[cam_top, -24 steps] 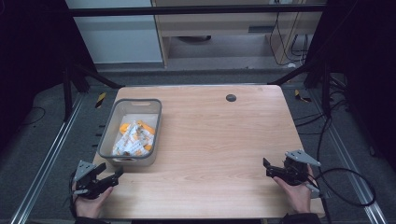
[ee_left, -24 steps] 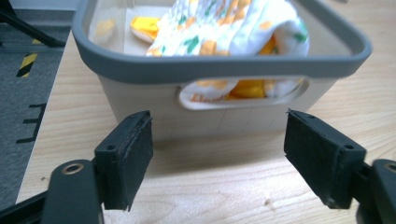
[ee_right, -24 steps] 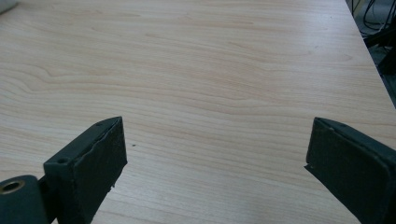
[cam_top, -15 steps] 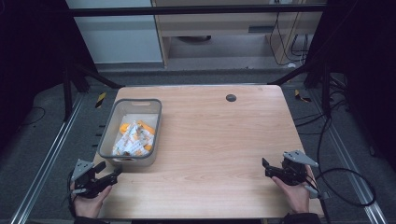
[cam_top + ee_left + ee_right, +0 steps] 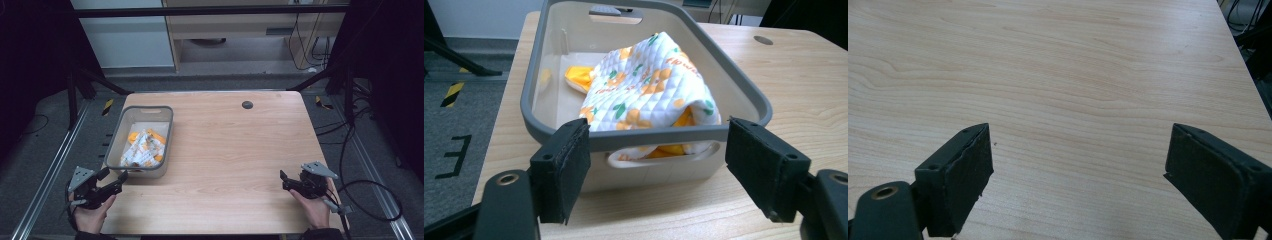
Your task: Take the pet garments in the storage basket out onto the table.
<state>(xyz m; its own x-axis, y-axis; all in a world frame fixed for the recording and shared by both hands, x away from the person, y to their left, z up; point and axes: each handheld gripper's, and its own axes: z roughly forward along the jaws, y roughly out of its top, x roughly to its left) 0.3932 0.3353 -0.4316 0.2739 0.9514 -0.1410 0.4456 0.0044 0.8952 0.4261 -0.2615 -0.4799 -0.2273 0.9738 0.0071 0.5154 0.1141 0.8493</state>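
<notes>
1. Two claws are in view, one in each hand of the person. The left claw (image 5: 114,180) is at the near left corner of the surface (image 5: 225,150), and the right claw (image 5: 285,181) is near the right edge.
2. On the surface stands one grey plastic bin (image 5: 143,141), on the left side. Inside it lies one crumpled quilted cloth (image 5: 649,85), white with an orange and green flower print and an orange lining.
3. One small dark round hole (image 5: 247,104) is in the far part of the surface.
4. The left claw is released, its jaws wide apart. It holds nothing. In the left claw view the jaws stand just before the near wall of the bin, one at each side of the handle slot (image 5: 659,155); I cannot tell if they touch it.
5. The right claw is also released, wide apart, and empty. Between its jaws is bare wood.
6. On the cloth there is orange writing, partly hidden; it seems to read "flower".
7. On the floor (image 5: 454,150) left of the surface a black letter "E" (image 5: 455,156) is marked.
</notes>
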